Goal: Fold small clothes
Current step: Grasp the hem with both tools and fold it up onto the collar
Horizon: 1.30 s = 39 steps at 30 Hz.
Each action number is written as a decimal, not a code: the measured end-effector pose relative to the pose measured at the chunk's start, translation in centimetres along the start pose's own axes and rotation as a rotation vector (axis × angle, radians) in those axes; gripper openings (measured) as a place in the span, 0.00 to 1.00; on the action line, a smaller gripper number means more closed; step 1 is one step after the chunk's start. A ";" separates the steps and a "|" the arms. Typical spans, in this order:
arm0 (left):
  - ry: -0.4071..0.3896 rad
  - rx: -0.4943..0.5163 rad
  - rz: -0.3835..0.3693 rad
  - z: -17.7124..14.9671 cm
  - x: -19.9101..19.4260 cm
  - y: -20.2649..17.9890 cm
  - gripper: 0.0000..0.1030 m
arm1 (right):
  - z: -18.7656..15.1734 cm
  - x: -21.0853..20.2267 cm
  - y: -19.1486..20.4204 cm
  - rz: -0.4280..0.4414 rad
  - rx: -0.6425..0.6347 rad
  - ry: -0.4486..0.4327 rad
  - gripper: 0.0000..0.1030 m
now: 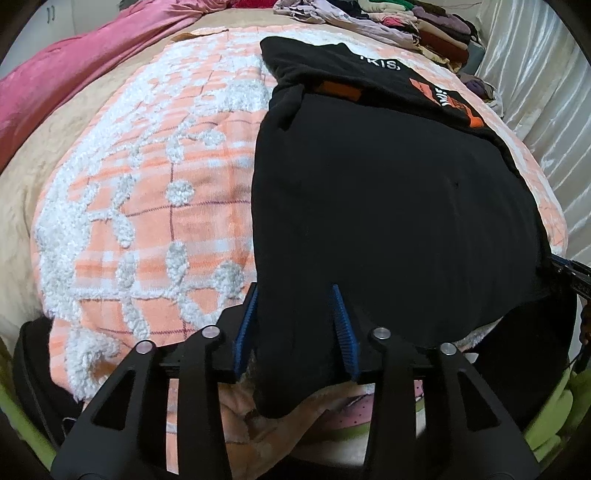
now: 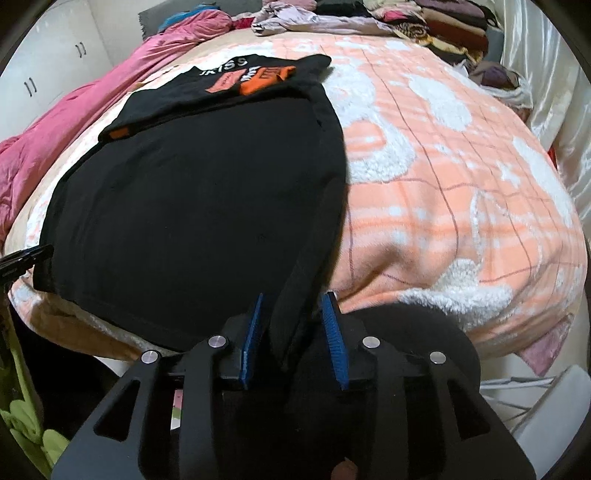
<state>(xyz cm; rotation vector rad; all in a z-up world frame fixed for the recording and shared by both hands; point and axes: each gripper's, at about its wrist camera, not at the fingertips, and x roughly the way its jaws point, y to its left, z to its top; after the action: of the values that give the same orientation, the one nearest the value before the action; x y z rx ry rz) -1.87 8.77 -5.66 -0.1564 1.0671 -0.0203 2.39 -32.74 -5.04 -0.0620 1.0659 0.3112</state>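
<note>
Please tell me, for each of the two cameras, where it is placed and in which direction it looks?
Left wrist view: sits on the left gripper, looks down and forward over the bed; its jaws hold the near left corner of the black shirt.
Right wrist view: sits on the right gripper, looks the same way; its jaws hold the shirt's near right corner.
Shared: the shirt, the orange blanket and the pile of clothes at the far end.

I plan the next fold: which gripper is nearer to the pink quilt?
Left. The left gripper holds the shirt corner toward the quilt; the right gripper holds the opposite corner, farther away.
</note>
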 end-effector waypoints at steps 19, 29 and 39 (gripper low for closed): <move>0.014 0.006 -0.047 -0.1 -0.7 -0.9 0.06 | 0.0 -0.1 -0.4 0.092 -0.017 -0.010 0.07; -0.070 -0.107 -0.159 1.8 -3.8 0.6 0.04 | 1.5 -2.6 -2.5 0.257 0.100 -0.097 0.07; -0.153 -0.151 -0.196 8.7 -4.7 1.9 0.04 | 8.6 -4.1 -3.4 0.337 0.143 -0.218 0.07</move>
<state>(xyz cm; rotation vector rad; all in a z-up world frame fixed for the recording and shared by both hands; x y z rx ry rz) 3.36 12.16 2.29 -0.3931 0.8969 -0.1030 8.89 -35.18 2.35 0.2764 0.8765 0.5319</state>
